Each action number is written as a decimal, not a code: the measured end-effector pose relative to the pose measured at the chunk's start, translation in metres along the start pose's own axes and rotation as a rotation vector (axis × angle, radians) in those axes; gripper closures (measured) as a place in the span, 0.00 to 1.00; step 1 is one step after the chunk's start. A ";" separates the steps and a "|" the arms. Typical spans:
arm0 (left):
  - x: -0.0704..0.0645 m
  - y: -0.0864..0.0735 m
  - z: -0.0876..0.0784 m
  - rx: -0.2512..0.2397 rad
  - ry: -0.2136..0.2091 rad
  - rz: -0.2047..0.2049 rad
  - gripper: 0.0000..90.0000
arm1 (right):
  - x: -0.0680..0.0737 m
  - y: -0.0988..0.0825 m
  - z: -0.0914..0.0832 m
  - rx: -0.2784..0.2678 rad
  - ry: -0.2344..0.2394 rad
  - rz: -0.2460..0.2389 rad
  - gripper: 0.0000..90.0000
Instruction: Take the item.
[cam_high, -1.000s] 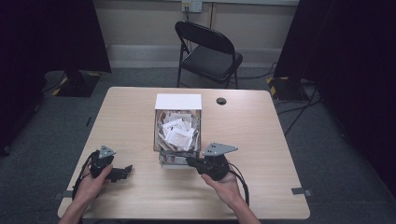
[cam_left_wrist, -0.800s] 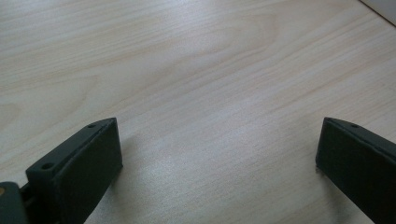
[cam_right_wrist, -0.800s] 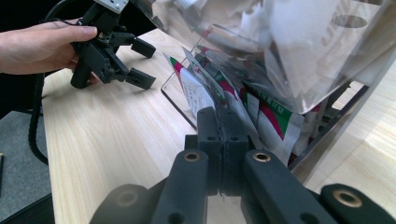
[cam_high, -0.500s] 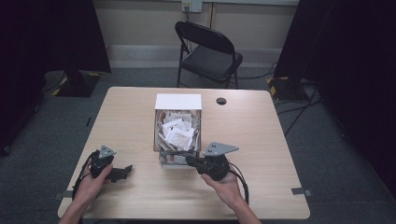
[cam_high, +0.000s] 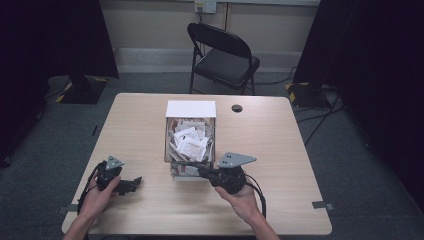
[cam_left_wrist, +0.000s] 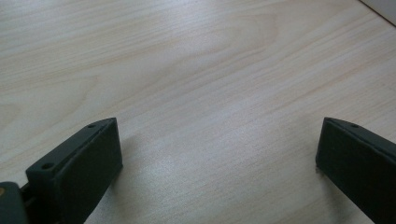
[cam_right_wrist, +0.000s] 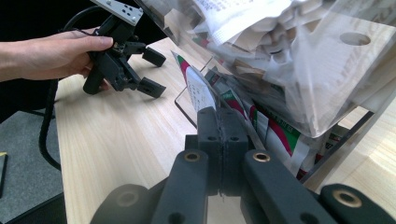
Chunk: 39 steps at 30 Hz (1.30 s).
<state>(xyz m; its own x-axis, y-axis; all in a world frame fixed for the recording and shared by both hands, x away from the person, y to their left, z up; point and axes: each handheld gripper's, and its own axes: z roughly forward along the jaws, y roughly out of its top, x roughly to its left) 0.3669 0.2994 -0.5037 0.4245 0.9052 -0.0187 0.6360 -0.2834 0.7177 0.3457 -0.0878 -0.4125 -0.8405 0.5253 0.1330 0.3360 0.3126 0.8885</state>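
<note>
The right gripper (cam_right_wrist: 219, 135) has its jaws pressed together at the open lower front of a clear dispenser box (cam_high: 190, 137) that stands mid-bench, and they appear to pinch the edge of one sachet (cam_right_wrist: 198, 91), a white packet with a red and green border that sticks out of the slot. The grip looks shallow, right at the packet's corner, so the pull is best made slow and straight along the slot, away from the box, not upward, where the packet would catch on the clear front lip (cam_right_wrist: 187, 109). Other sachets are crammed just behind and beside it, touching it; a sideways tug would likely drag neighbours out too. The box looks light and nothing braces it, so it may slide across the bench (cam_high: 280, 145) if the packet jams.

The left gripper (cam_high: 120, 182) rests low on the bench, well apart from the box at the near left, jaws wide and holding nothing; in the left gripper view bare wood lies between them. It could steady the box wall if the draw meets resistance
</note>
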 end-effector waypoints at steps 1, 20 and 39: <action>0.000 0.000 0.000 0.000 0.000 0.000 0.00 | 0.000 0.000 0.000 -0.001 0.001 0.001 1.00; 0.000 0.000 0.000 0.000 0.000 0.000 0.00 | 0.009 0.004 0.000 -0.011 0.034 -0.010 1.00; 0.000 0.000 0.000 0.000 0.000 0.000 0.00 | 0.010 -0.001 -0.007 -0.004 0.028 0.015 1.00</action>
<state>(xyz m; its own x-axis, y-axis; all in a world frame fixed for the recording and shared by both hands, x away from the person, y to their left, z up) 0.3669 0.2994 -0.5037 0.4246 0.9052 -0.0187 0.6362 -0.2836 0.7176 0.3344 -0.0884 -0.4094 -0.8471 0.5073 0.1582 0.3468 0.3021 0.8880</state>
